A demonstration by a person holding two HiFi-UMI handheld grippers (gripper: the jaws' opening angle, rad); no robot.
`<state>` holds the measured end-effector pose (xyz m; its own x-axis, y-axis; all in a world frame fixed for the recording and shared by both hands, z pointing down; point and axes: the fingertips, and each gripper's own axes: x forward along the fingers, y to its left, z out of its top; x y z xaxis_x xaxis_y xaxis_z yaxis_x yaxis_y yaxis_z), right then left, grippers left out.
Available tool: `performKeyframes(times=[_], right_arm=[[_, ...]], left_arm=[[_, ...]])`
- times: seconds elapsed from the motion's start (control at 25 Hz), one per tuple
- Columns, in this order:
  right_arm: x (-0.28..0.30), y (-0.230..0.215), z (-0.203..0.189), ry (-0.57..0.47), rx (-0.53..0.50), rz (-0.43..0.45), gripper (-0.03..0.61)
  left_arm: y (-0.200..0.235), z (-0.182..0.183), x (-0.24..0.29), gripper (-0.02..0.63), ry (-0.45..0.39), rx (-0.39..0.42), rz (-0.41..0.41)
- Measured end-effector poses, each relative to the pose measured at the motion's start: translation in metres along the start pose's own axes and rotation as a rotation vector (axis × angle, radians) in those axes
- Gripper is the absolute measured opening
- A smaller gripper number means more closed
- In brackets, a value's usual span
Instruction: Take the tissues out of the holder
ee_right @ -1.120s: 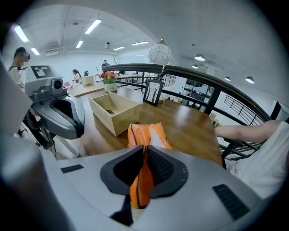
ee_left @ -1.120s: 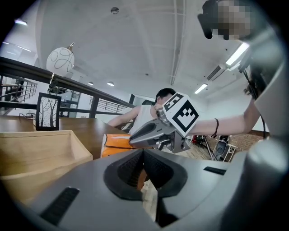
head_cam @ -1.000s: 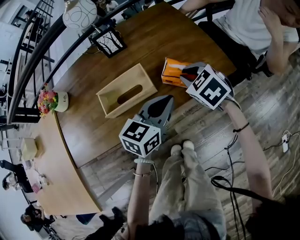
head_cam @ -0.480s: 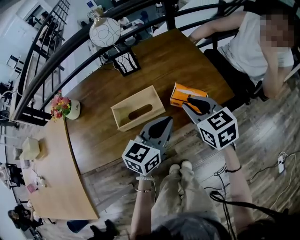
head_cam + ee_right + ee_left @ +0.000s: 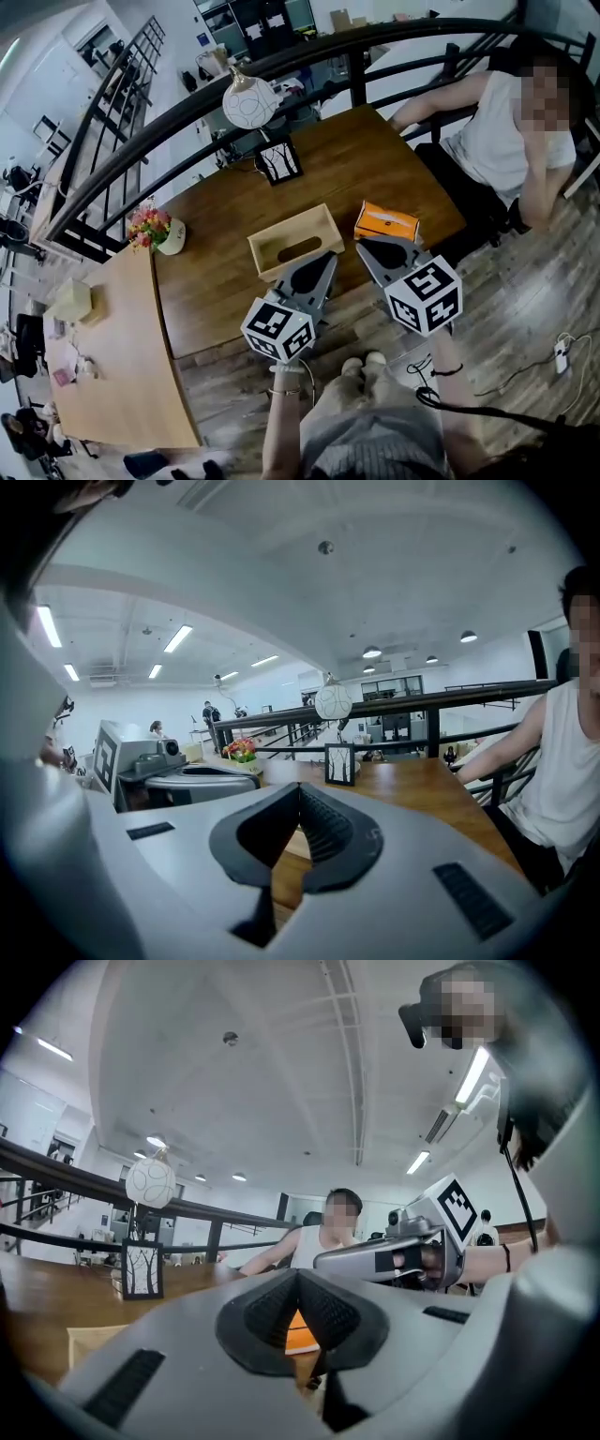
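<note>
The light wooden tissue holder lies on the brown table with its oval slot facing up. The orange tissue pack lies on the table to its right, outside the holder. My left gripper hovers at the table's near edge just in front of the holder, jaws shut and empty. To its right, my right gripper is shut with nothing in it, just short of the orange pack. In the left gripper view the orange pack shows below the closed jaws, with the right gripper beside it.
A framed picture, a white globe lamp and a small flower pot stand at the table's far side. A person in a white shirt sits at the right end. A black railing runs behind the table.
Both grippers have drawn back toward the table's near edge. The right gripper has come away from the orange pack. The head view has pulled back and shows more of the room.
</note>
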<state>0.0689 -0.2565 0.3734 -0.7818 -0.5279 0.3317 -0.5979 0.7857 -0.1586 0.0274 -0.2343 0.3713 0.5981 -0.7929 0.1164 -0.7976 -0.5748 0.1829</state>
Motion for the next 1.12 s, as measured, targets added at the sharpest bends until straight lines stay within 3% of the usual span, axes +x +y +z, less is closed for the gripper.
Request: performKeyframes(times=[0.56,1.12], right_arm=[[-0.015,0.030,0.030,-0.100,-0.018,0.022,0.012],[-0.005,0.037,0.031,-0.121,-0.054,0.051,0.012]], left_arm=[[-0.016,0.024,-0.029,0.008,-0.012,0.097,-0.008],[-0.008,0.032,-0.030,0.008,-0.052,0.101,0.007]])
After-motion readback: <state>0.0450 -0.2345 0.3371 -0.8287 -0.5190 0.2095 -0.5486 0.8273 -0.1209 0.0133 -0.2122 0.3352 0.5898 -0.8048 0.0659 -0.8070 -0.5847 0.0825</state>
